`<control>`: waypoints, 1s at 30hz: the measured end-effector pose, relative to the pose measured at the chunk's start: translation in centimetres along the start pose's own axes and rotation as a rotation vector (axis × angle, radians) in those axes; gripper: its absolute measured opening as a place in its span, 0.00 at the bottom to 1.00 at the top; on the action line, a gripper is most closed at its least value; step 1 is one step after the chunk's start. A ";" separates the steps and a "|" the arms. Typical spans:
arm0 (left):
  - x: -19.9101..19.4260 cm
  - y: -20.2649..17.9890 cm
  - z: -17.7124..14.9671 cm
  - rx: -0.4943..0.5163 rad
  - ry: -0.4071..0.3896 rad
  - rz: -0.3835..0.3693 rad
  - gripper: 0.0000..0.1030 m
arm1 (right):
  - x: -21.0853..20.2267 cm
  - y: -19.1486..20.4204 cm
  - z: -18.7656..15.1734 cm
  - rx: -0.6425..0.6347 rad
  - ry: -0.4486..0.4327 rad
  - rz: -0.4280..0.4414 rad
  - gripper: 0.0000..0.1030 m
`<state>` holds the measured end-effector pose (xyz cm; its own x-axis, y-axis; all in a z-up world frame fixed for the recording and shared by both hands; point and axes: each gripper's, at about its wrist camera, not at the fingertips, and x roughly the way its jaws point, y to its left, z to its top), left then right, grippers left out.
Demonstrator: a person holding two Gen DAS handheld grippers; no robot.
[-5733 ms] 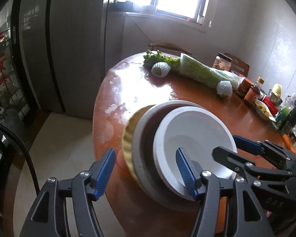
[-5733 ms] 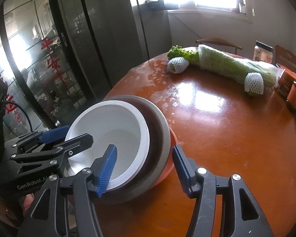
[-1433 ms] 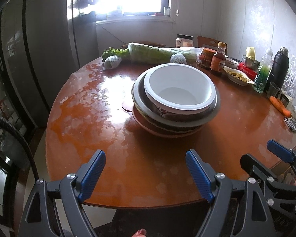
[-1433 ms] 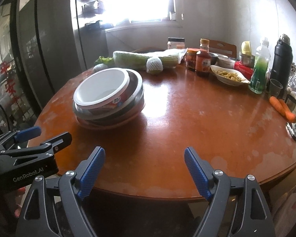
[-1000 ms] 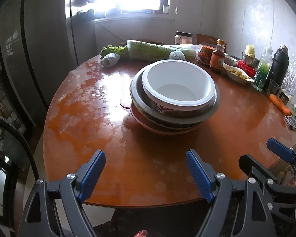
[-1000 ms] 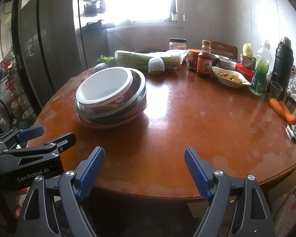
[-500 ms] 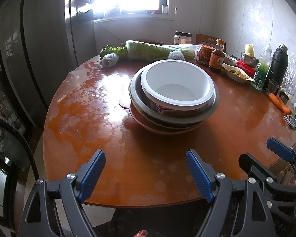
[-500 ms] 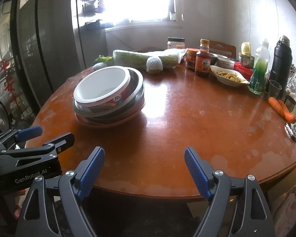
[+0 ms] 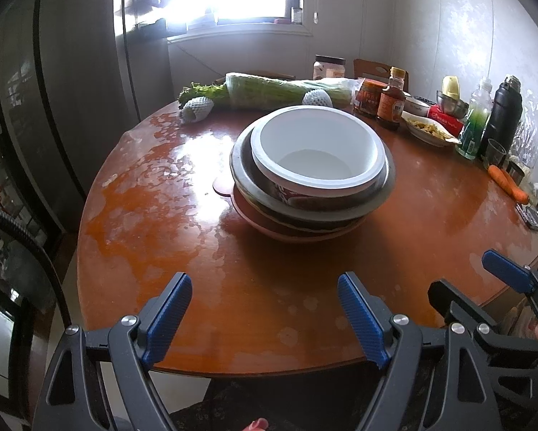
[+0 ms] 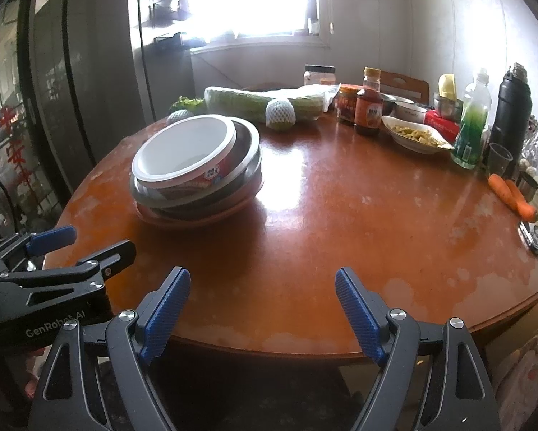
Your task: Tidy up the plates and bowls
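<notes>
Both grippers have pulled back off the dishes since the earliest frames, when they were closed in around the stack; over the last second nothing has shifted.

Left wrist view: the left gripper (image 9: pixel 265 319) hangs over the near table edge, jaws spread wide, nothing between the blue pads. The stack sits ahead and slightly right of its centreline, well apart from the fingertips: a white bowl (image 9: pixel 319 151) nested in a steel bowl (image 9: pixel 240 176), on a pinkish plate (image 9: pixel 254 219). It is round, so there is no long axis to line up with. The right gripper (image 9: pixel 499 280) shows at lower right, also clear of the round wooden table (image 9: pixel 153 215).

Right wrist view: the right gripper (image 10: pixel 261 309) is spread just as wide and empty, tilted down at the table's near rim. From here the white bowl (image 10: pixel 182 154) and steel bowl (image 10: pixel 247 158) lie ahead and clearly to the left, the plate (image 10: pixel 153 219) peeking out below. The left gripper (image 10: pixel 64 248) sits at lower left, between this claw and the stack's side.

Judging by that, the left hand is the nearer one. The stack looks finished; both hands rest pulled back.
</notes>
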<state>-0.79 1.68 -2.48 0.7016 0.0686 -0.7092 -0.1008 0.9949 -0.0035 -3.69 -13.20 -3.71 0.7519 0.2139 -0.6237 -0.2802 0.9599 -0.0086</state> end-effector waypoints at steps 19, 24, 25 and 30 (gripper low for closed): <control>0.1 0.3 0.0 -0.005 0.001 0.002 0.81 | 0.4 0.2 -0.1 -0.002 0.006 0.000 0.82; 0.1 0.2 0.0 -0.003 0.003 0.000 0.81 | 0.4 0.1 -0.2 0.000 0.007 -0.001 0.82; 0.1 0.2 0.0 -0.004 0.003 0.002 0.81 | 0.4 0.1 -0.2 0.000 0.008 -0.001 0.82; 0.1 0.3 0.0 -0.003 0.004 -0.001 0.81 | 0.4 0.0 -0.2 0.000 0.008 -0.001 0.82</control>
<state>-0.73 1.95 -2.59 0.6987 0.0677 -0.7122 -0.1027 0.9947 -0.0062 -3.49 -13.10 -4.10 0.7475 0.2112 -0.6298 -0.2790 0.9602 -0.0091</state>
